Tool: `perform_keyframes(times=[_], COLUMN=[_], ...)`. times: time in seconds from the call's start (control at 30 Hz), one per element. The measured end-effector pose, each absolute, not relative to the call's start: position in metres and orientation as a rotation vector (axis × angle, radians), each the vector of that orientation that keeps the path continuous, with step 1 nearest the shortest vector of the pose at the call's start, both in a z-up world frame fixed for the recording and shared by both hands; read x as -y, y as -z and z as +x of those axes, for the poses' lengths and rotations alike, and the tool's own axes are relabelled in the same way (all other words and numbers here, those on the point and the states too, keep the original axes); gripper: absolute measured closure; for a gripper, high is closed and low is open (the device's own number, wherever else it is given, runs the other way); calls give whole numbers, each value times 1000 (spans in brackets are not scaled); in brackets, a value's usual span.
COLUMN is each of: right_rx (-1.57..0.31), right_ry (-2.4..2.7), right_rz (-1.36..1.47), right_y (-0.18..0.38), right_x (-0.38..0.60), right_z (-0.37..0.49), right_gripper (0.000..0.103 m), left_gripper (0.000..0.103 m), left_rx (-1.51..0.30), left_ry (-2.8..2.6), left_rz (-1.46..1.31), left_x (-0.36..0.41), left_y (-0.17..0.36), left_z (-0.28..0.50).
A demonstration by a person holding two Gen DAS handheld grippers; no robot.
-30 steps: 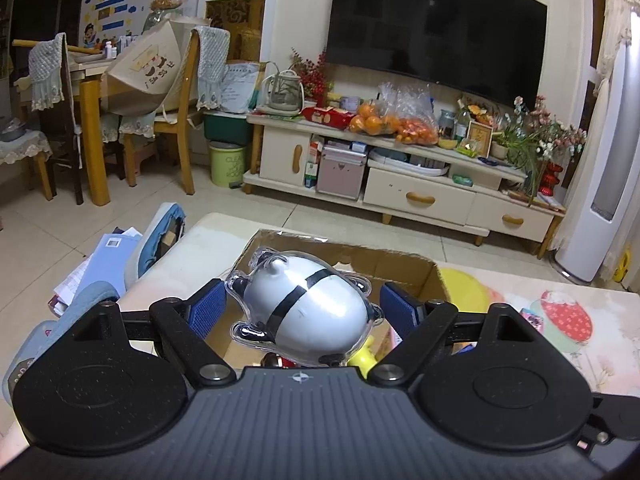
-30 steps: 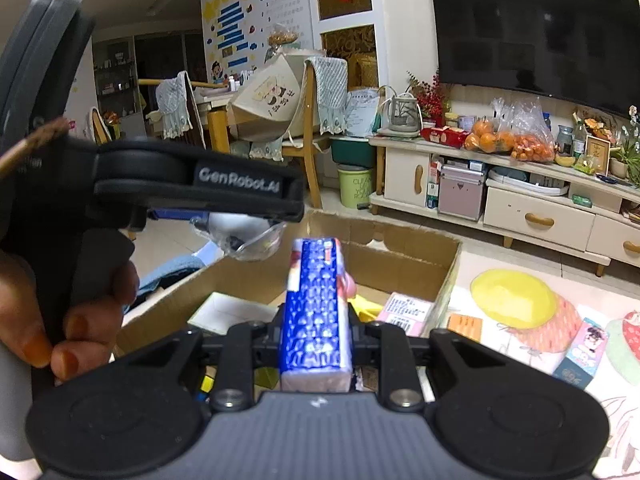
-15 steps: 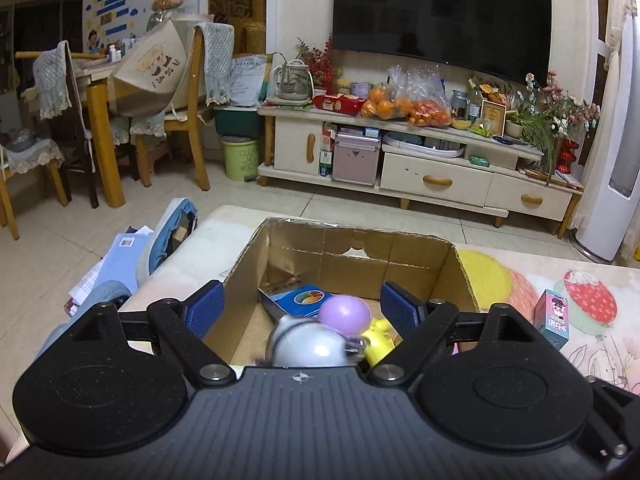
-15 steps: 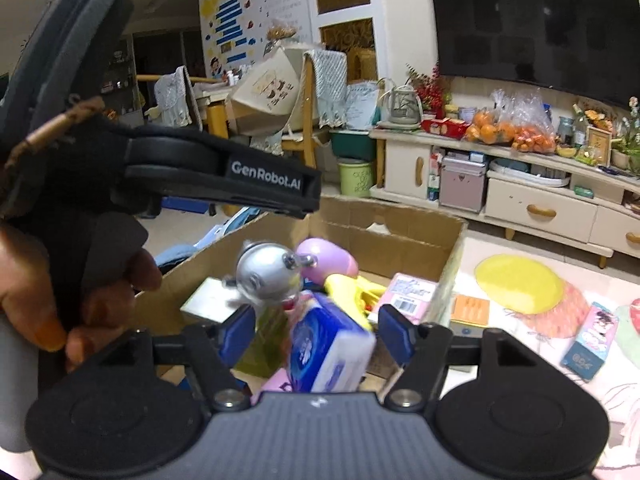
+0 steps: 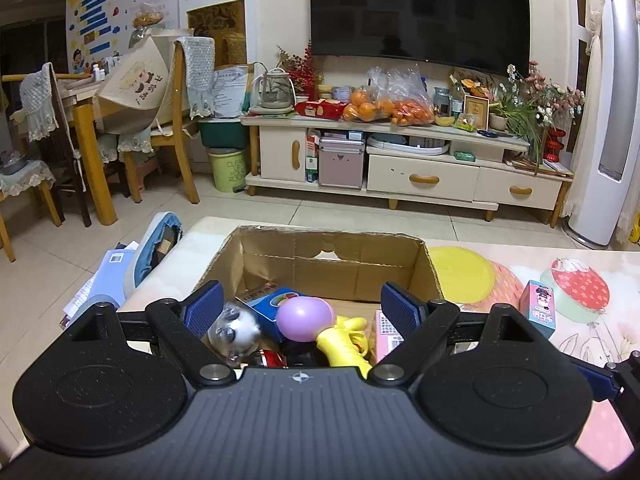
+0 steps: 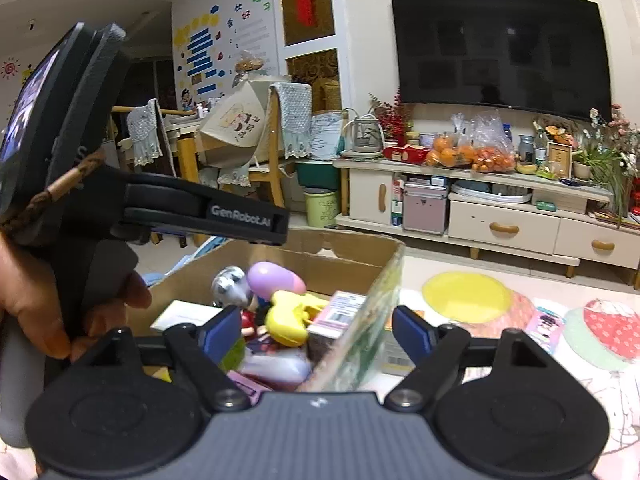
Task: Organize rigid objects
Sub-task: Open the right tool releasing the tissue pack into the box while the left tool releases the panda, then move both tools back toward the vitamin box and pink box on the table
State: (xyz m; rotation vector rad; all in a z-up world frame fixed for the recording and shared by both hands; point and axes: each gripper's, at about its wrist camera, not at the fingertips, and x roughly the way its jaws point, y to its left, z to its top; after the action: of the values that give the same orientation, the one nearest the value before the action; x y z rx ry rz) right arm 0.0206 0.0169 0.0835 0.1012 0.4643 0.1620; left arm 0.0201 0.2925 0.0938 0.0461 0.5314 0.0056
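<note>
A cardboard box [image 5: 336,256] stands on the table and holds several toys. Among them are a silver panda toy [image 5: 236,332], a purple egg [image 5: 306,314], a yellow toy gun [image 5: 346,338] and a pink carton [image 5: 386,330]. My left gripper [image 5: 302,310] hovers open over the box's near side with nothing between its fingers. My right gripper [image 6: 316,332] is over the box's right wall [image 6: 384,280], its jaws opening and gripping nothing. A blurred pale pack [image 6: 276,364] lies in the box below it. A hand [image 6: 36,308] holds the left gripper [image 6: 280,224] at the left.
A small printed box [image 5: 540,314] stands on the patterned tablecloth [image 5: 580,292] right of the carton. Another small carton [image 6: 394,350] sits just outside the box's right wall. A blue bag and papers [image 5: 120,268] lie on the floor to the left.
The left gripper let go of the silver panda toy, which dropped into the box. The right gripper opened and dropped the blue tissue pack into the box, then shifted to the right.
</note>
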Motion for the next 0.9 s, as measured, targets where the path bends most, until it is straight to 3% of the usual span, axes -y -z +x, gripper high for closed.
perform_keyframes(times=[0.9], right_rx=[-504], right_ry=[-54], right_rz=[145], right_y=[-28], right_x=[41], right_z=[31], right_gripper=[20], left_gripper=[0], left_rx=[-542], left_ry=[-22], left_rz=[16], left_x=[-305], left_y=[-93], left_z=[23])
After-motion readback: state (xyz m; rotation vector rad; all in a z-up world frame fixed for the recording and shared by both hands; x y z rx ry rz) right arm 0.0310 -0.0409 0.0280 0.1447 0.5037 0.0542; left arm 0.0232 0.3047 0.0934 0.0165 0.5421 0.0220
